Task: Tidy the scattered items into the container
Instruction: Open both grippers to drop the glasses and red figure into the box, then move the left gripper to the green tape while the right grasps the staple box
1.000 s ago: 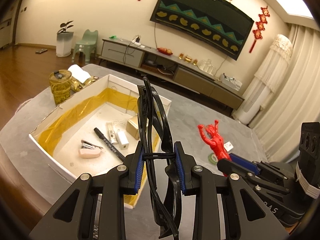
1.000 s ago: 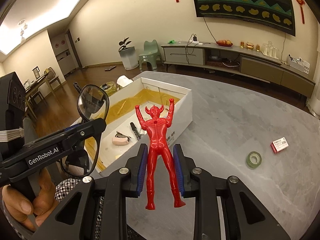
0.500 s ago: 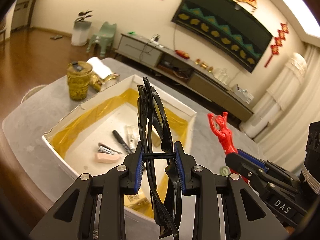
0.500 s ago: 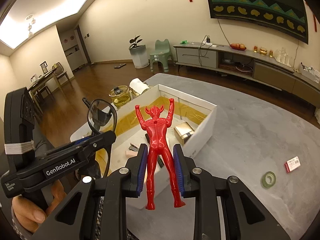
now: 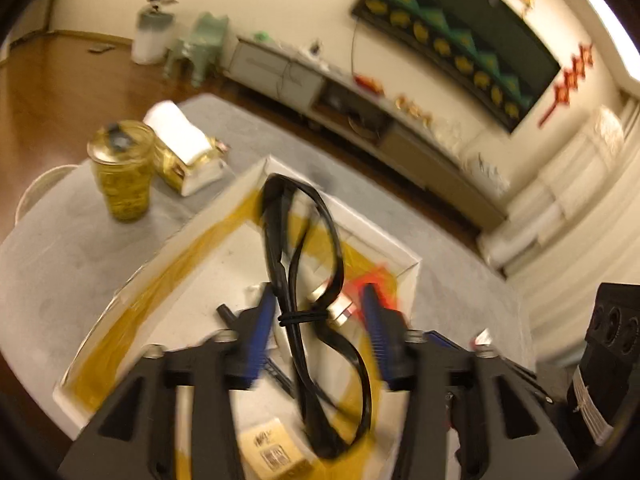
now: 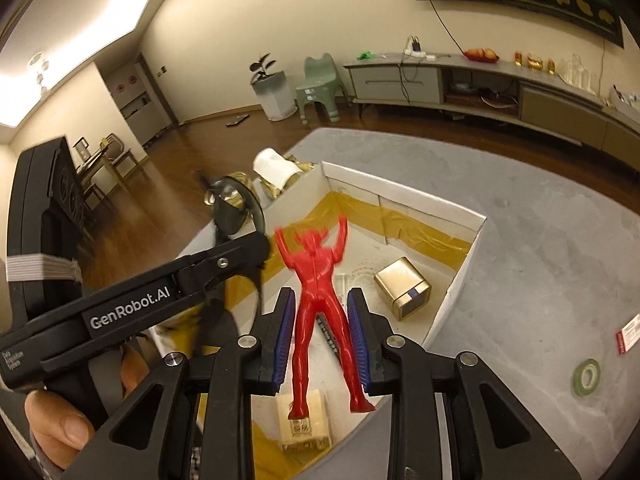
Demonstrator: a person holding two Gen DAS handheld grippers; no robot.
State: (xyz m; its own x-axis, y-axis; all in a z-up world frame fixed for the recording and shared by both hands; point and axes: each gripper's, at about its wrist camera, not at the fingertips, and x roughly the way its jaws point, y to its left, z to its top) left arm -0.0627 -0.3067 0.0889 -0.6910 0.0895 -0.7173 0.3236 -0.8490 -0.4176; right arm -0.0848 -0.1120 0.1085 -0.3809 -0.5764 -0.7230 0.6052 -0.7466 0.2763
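Grey stone-patterned table point(image 6: 540, 240) fills the room's foreground, with a long low media cabinet point(image 6: 460, 80) against the cream wall behind it. On the table sits the white cardboard box lined with yellow tape point(image 6: 404, 196), and both of my claws hang above its open top.

My left claw point(image 5: 316, 332) has its blue pads spread apart; the folded black-framed glasses point(image 5: 304, 264) stand loose in the gap, and blur keeps me from telling whether either pad touches them. My right claw point(image 6: 320, 332) has its pads apart too, and the red plastic hero figure point(image 6: 316, 280) hangs between them, arms raised, with a sliver of gap showing along each leg.

Inside the box, a small gold cube-shaped carton point(image 6: 404, 288) lies near the right wall and a pale printed packet point(image 6: 304, 424) lies at the near edge. Outside the box, a yellow patterned drinking jar point(image 5: 120, 172) and a gold tissue pack point(image 5: 188, 156) stand by the table's far left edge. A green tape roll point(image 6: 586, 376) and a small red-and-white packet point(image 6: 628, 334) lie toward the right edge.
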